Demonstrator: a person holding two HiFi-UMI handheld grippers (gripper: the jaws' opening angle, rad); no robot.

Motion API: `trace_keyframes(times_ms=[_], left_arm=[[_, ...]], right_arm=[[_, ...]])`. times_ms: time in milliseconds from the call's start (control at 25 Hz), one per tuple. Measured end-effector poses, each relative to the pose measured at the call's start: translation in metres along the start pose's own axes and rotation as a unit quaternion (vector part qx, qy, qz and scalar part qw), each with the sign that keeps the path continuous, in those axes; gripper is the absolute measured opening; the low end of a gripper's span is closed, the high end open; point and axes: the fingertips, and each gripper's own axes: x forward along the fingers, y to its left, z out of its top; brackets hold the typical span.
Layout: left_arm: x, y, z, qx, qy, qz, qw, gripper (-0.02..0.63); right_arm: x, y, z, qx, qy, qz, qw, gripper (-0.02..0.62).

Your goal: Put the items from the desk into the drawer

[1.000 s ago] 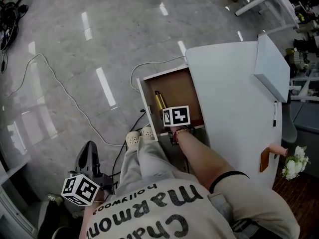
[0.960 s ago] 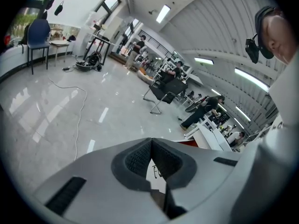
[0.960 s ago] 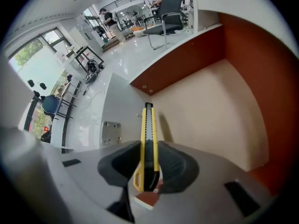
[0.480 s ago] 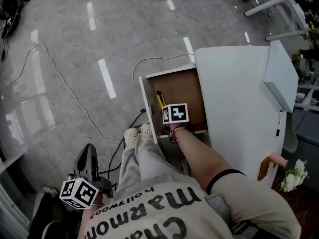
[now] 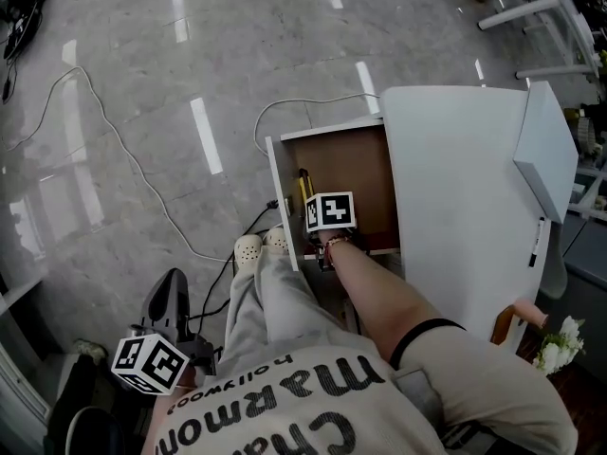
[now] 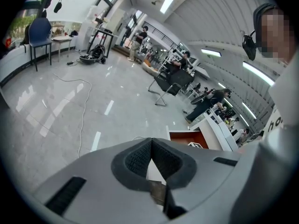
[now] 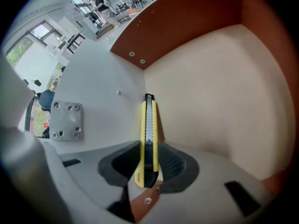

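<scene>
The wooden drawer (image 5: 351,164) stands pulled out from the white desk (image 5: 465,188). My right gripper (image 5: 327,216) reaches steeply down into it, at its front left part. It is shut on a yellow utility knife (image 7: 148,129), which points along the jaws beside the drawer's white left wall (image 7: 103,111). In the head view the yellow knife (image 5: 303,188) shows just beyond the marker cube. The brown drawer bottom (image 7: 215,106) is bare. My left gripper (image 5: 173,281) hangs low at the person's left side over the floor. In its own view the left gripper (image 6: 151,143) is shut, with nothing held.
A pen (image 5: 536,243) and a white box (image 5: 547,150) lie on the desk's right side. A cable (image 5: 142,188) runs over the grey floor left of the drawer. The person's shoes (image 5: 250,247) stand by the drawer front. White flowers (image 5: 560,339) are at lower right.
My right gripper has sunk deeper into the drawer with the knife still in it. The left gripper has dropped slightly by the person's side.
</scene>
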Motion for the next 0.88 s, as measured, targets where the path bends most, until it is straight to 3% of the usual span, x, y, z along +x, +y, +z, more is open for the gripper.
trace_keyframes(times_ms=[240,880], left_arm=[[0.004,0.001,-0.006,0.000,0.006,0.008,0.9999,0.002],[0.003,0.002,-0.017,-0.012,-0.003,0.004,0.9999,0.002]], right_arm=[[0.008,-0.004,-0.003,-0.005,0.010,0.009,1.000,0.121],[0.020,-0.011,-0.009,-0.027,0.024,-0.021,0.999,0.121]])
